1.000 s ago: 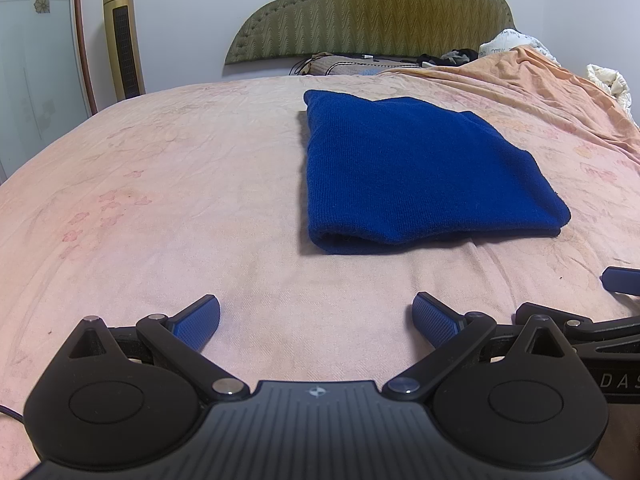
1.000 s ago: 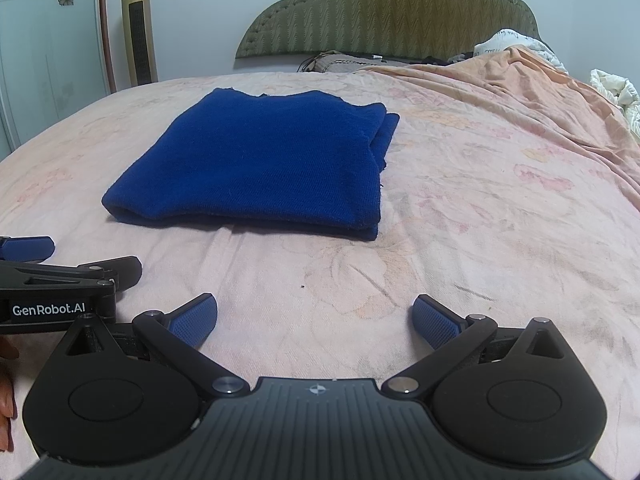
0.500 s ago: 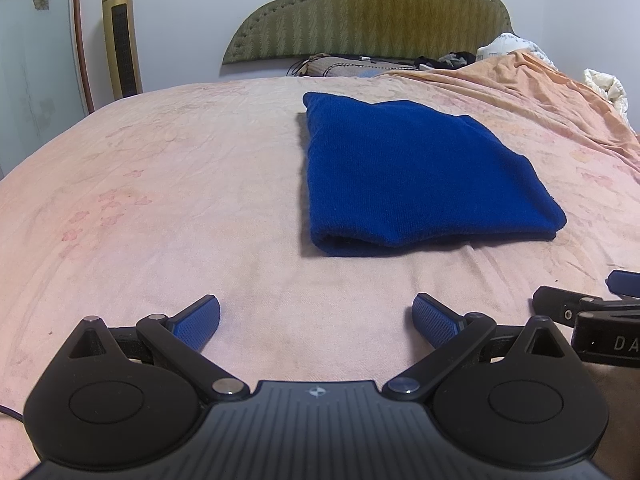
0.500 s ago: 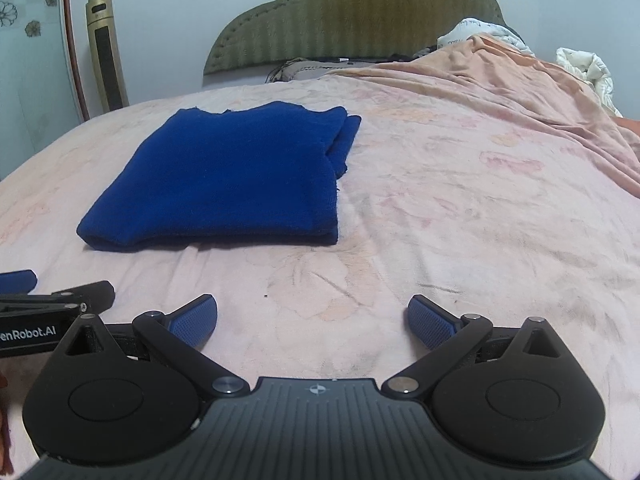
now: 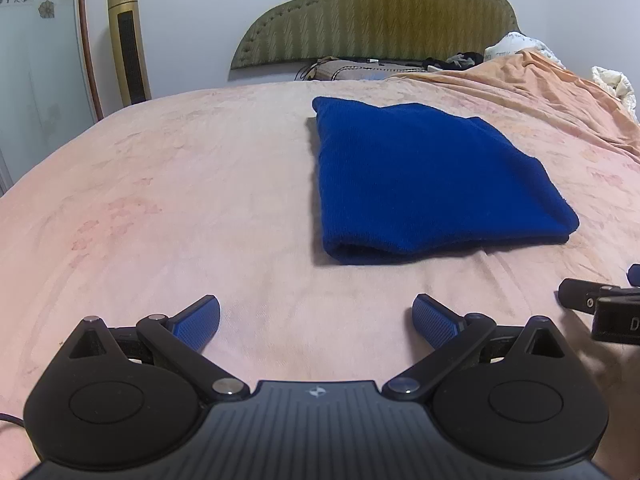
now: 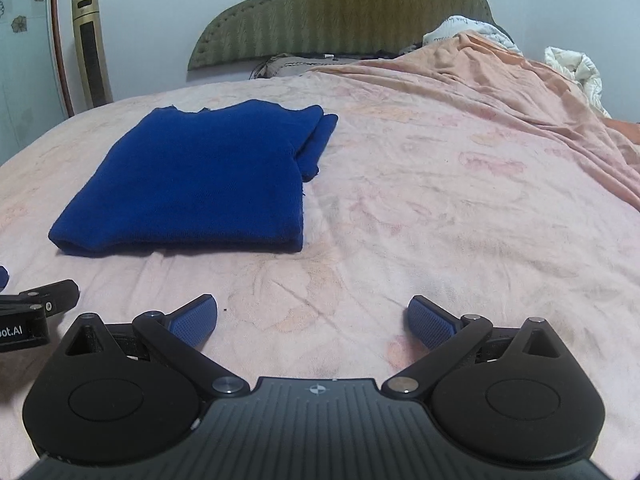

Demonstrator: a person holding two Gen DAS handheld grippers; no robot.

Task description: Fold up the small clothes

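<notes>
While the left gripper (image 6: 24, 312) reads "oot.AI", the blue garment (image 6: 192, 184) lies folded.

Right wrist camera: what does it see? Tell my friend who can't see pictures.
A folded blue sweater lies flat on a pink bedsheet, ahead and left of the open, empty right tongs. A green headboard stands behind.

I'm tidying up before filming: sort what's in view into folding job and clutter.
Job:
blue sweater, folded on the bed
left claw, open
right claw, open

Clutter:
gold tower fan
white quilt
pillow by the headboard
</notes>
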